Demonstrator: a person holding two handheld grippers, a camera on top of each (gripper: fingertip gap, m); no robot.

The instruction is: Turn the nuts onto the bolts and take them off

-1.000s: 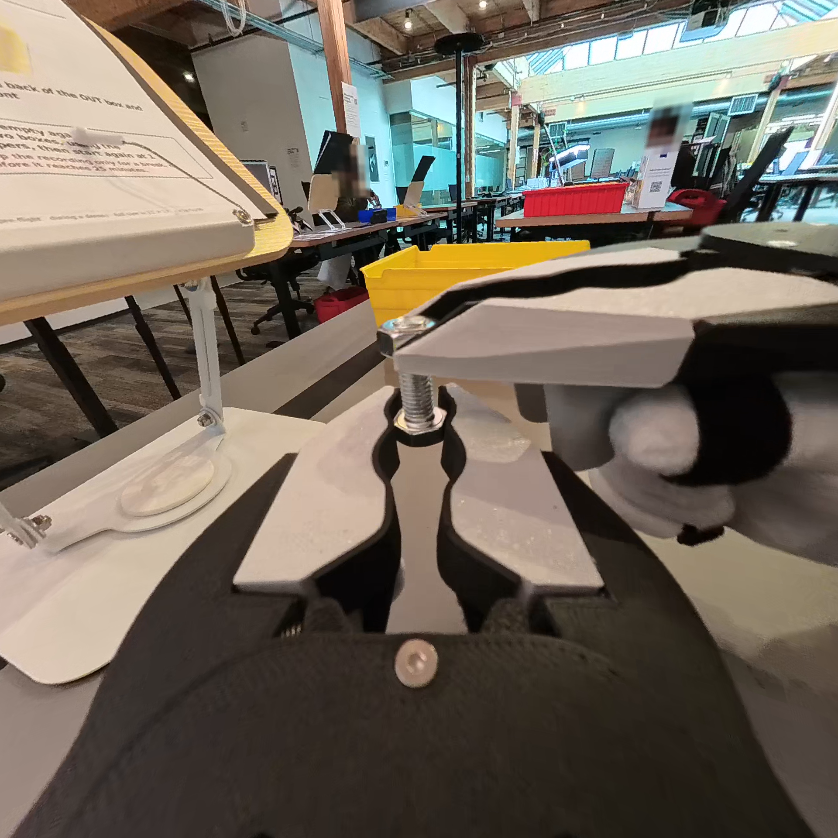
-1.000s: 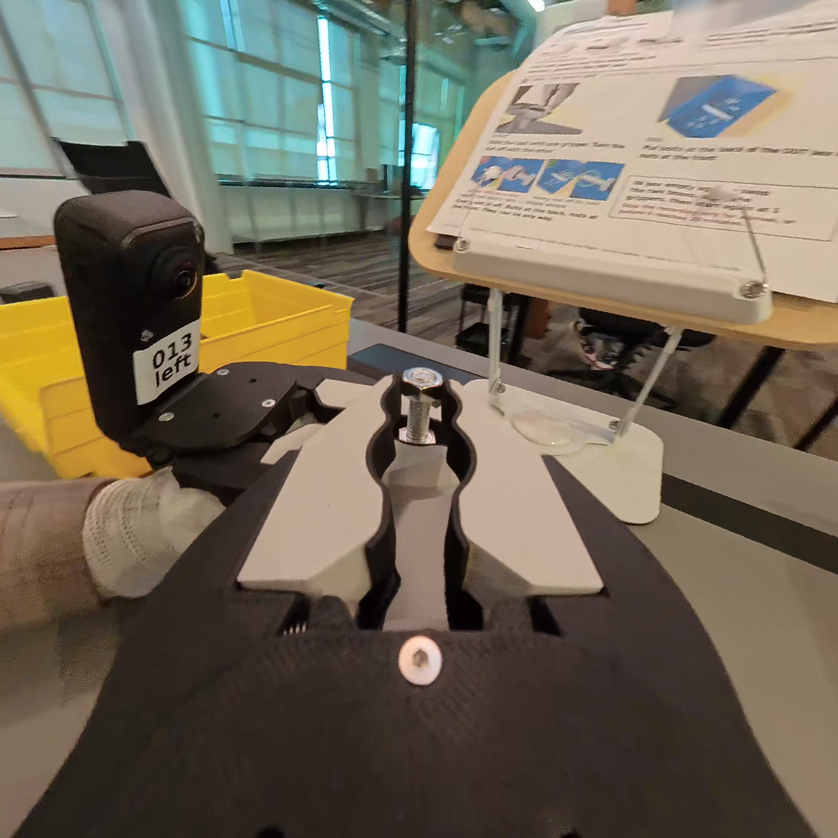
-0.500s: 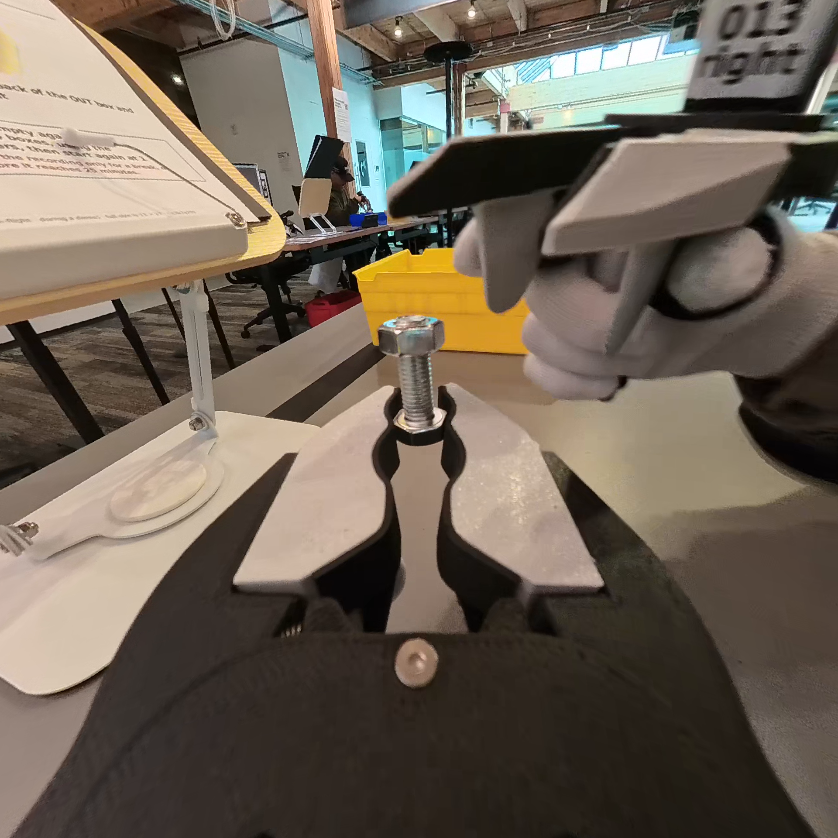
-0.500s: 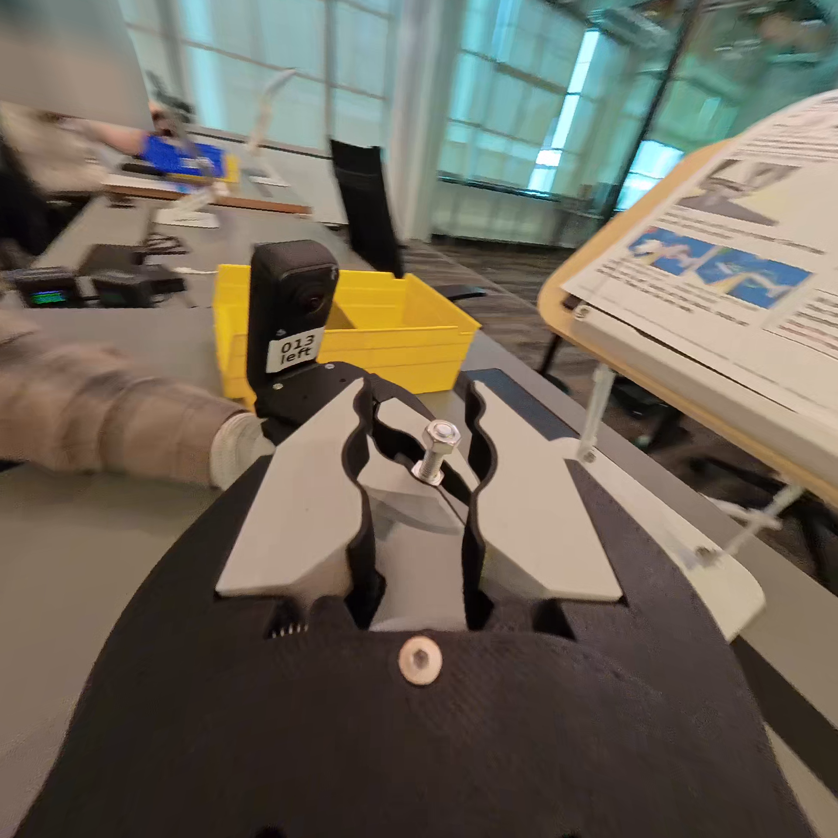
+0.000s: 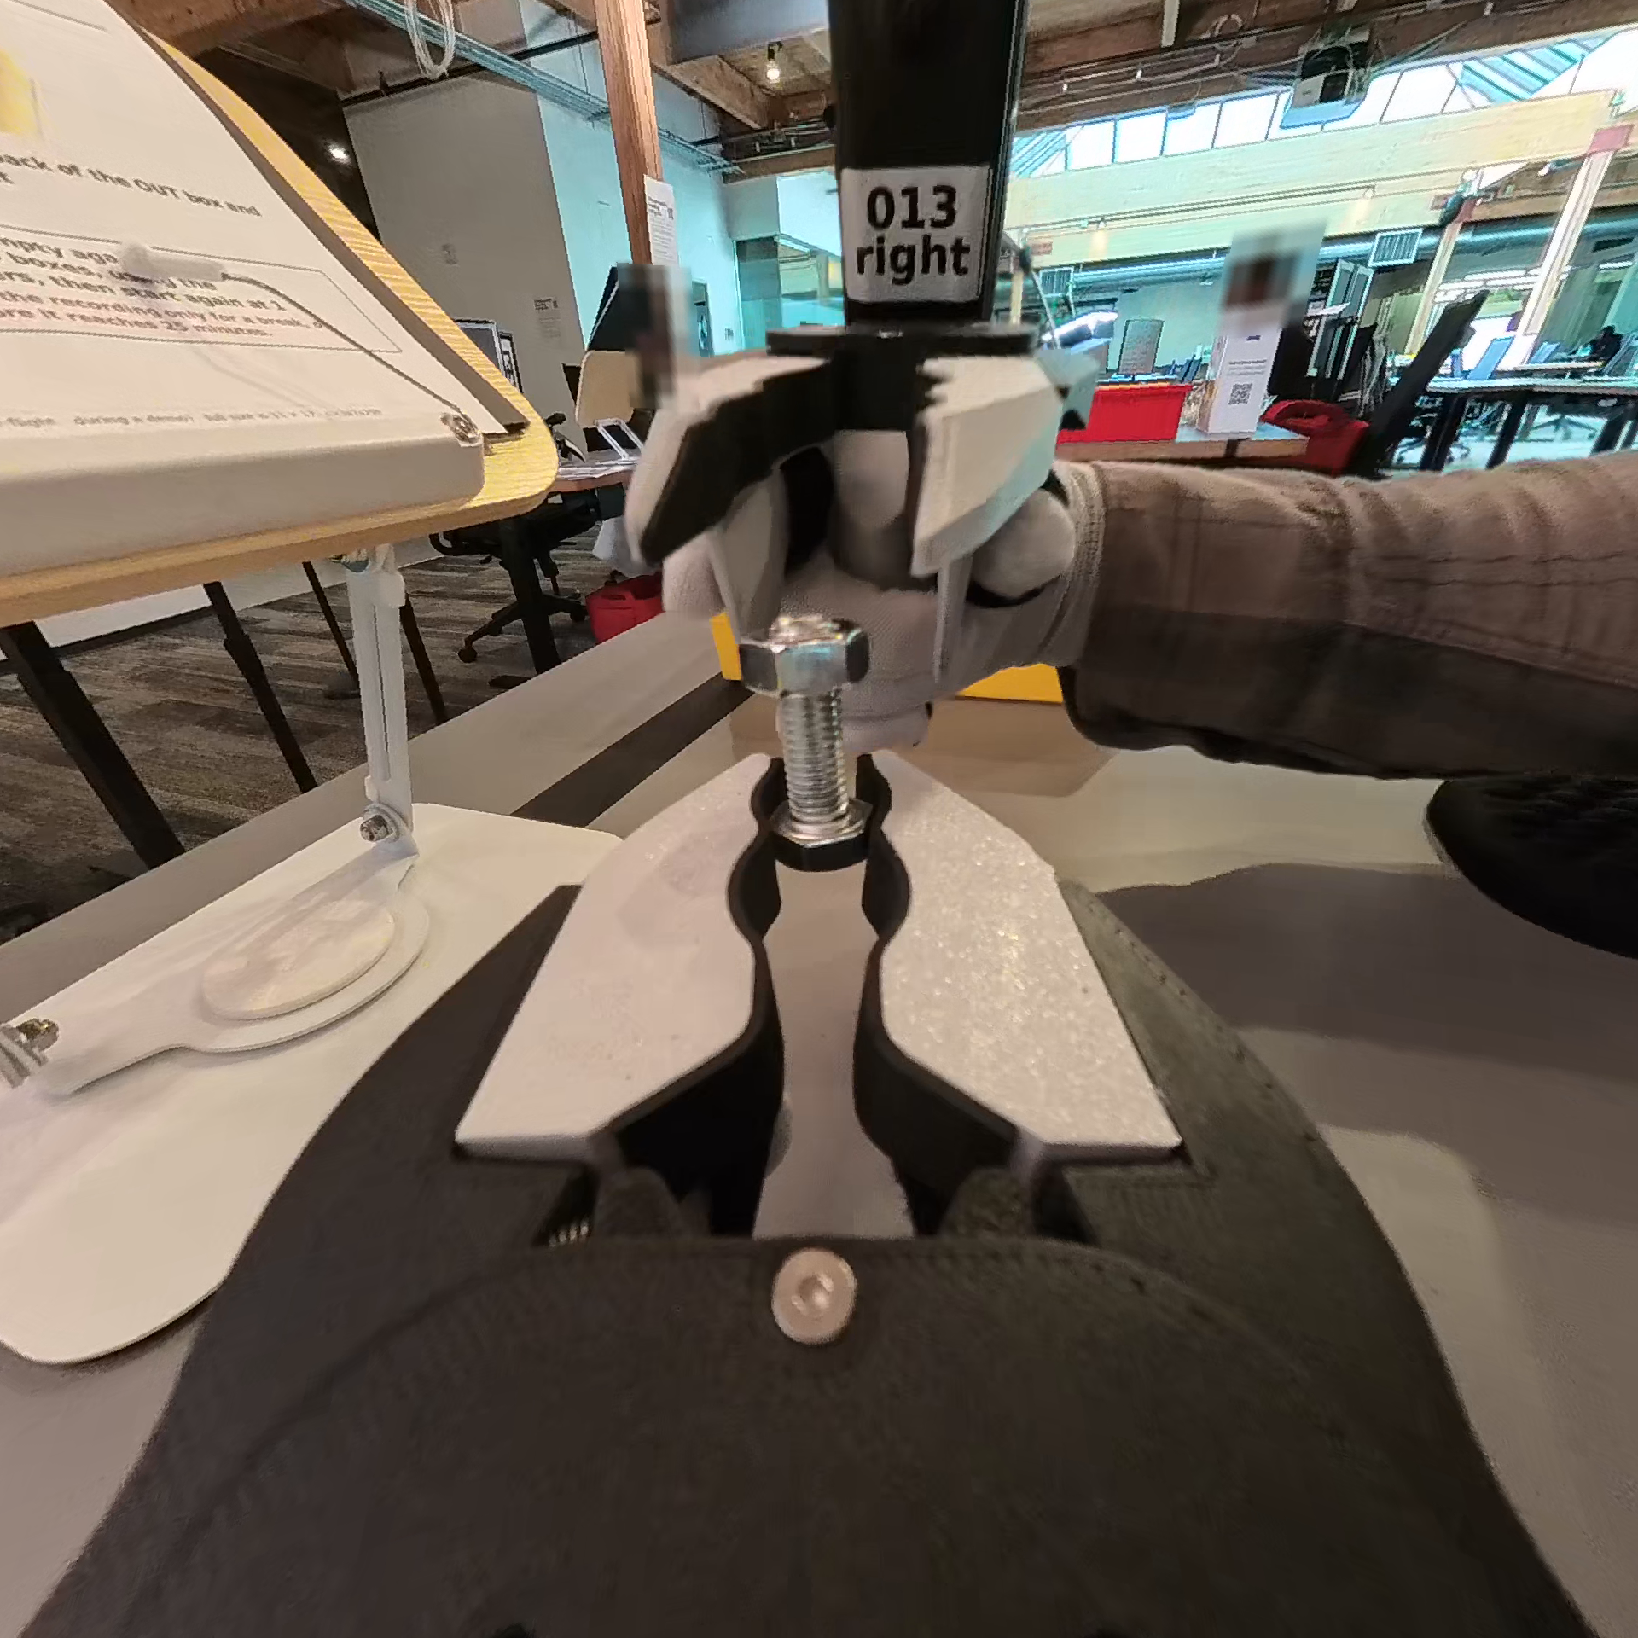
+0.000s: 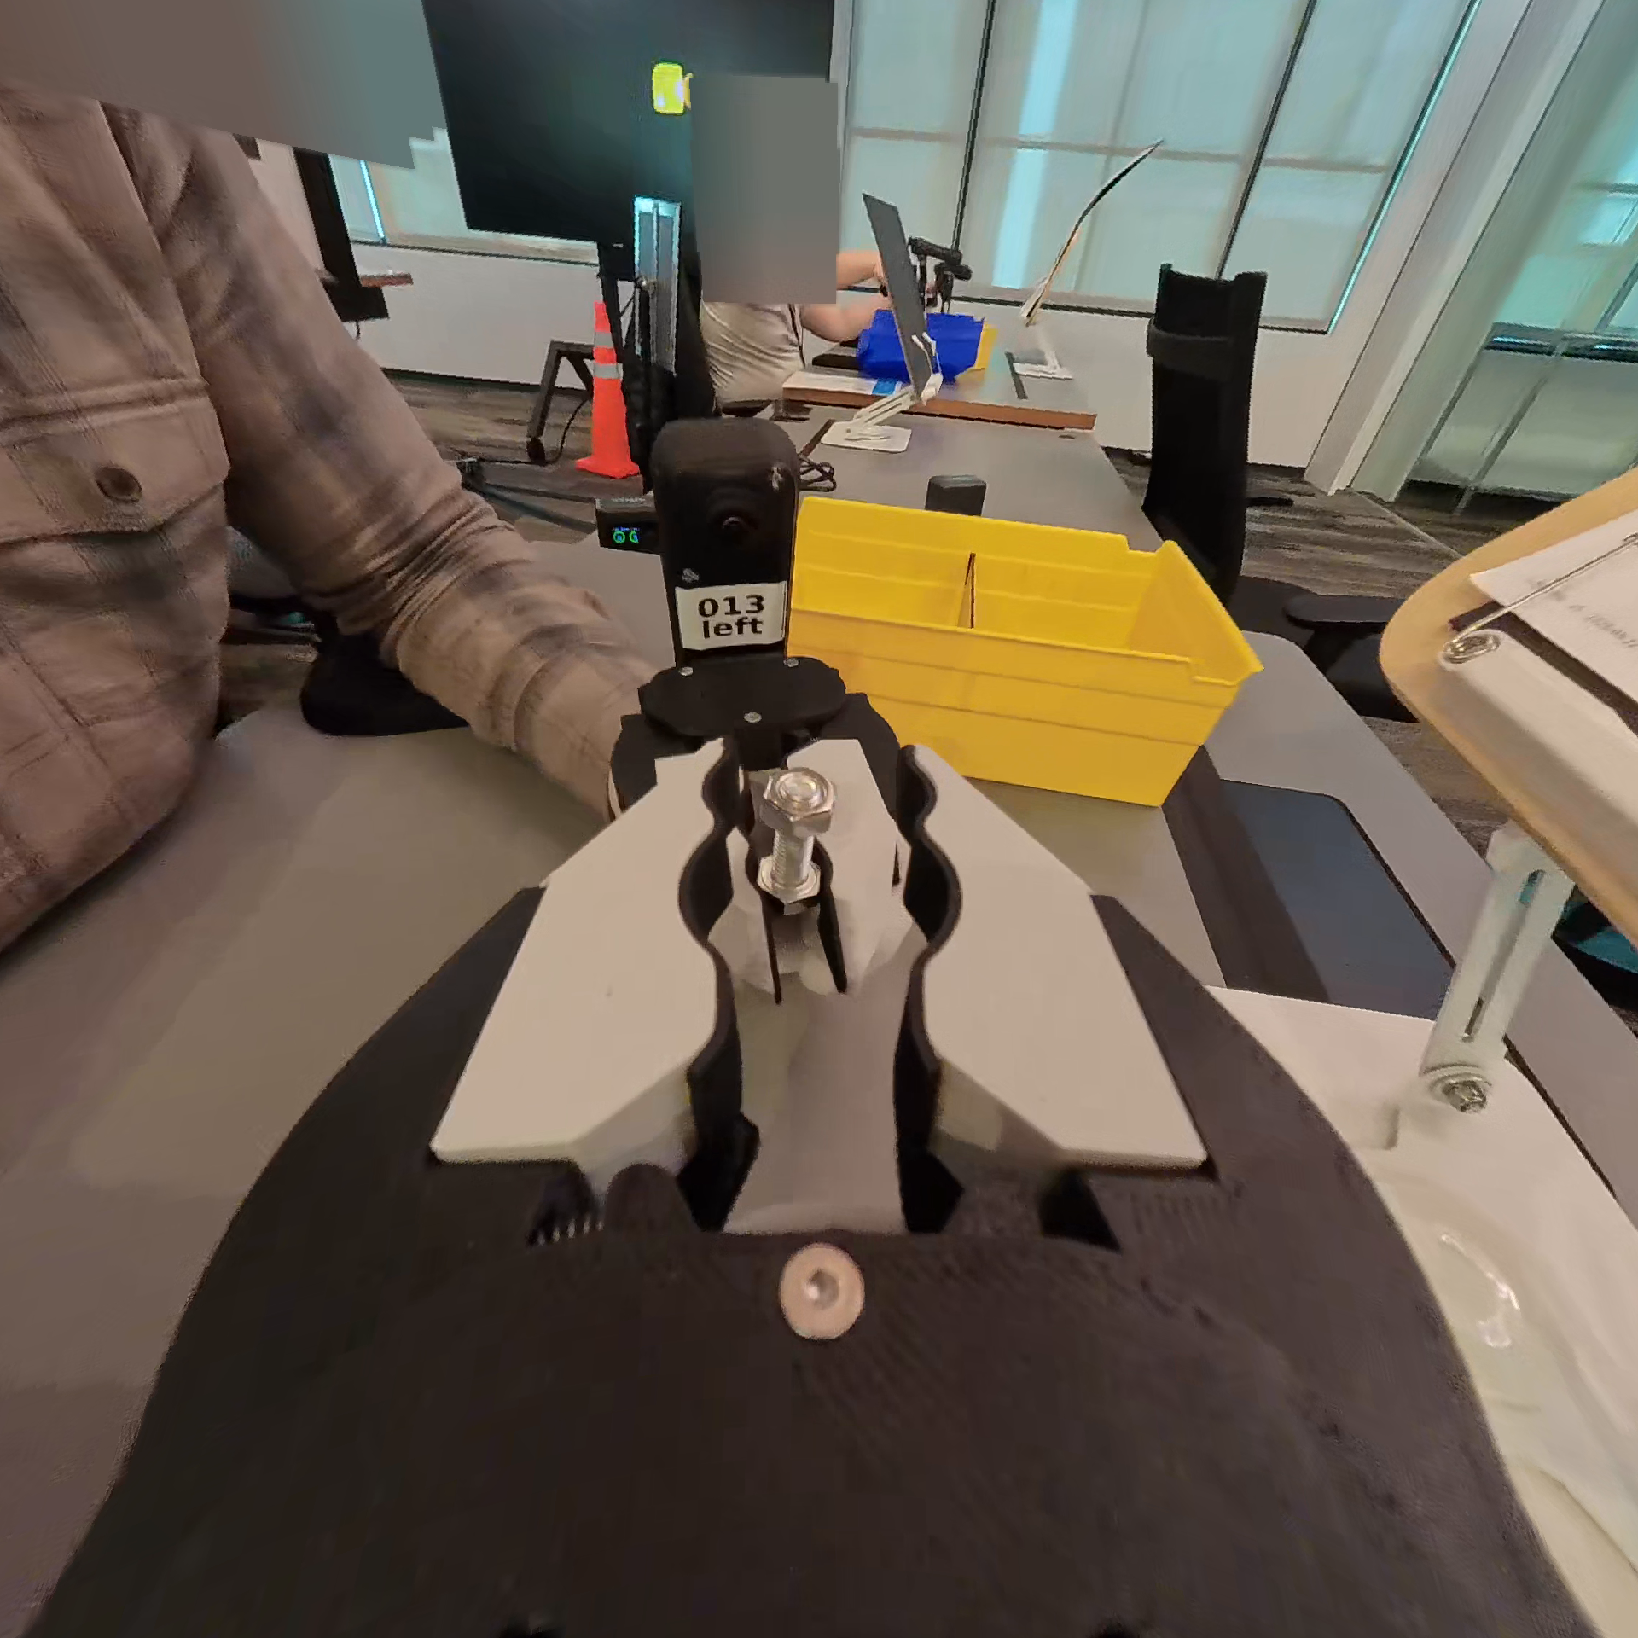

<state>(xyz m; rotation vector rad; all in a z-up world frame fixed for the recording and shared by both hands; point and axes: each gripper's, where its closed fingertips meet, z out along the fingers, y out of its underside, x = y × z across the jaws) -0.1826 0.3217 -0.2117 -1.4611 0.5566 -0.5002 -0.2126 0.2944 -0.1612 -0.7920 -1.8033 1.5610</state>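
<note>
Grey tabletop bare at 3 o'clock of left gripper; white stand base at 9, yellow plastic bin behind. Left gripper level, clamped on hex steel nut. Silver hex-head bolt upright, axis vertical, head up. Right gripper faces it, jaws spread around the bolt, apart from it.

Left gripper pinches nut (bolt upright).

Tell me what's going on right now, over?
Left gripper shut on nut, bolt standing upright in it. Right gripper open, fingers either side of bolt head, not gripping. Nothing in the way.
</note>
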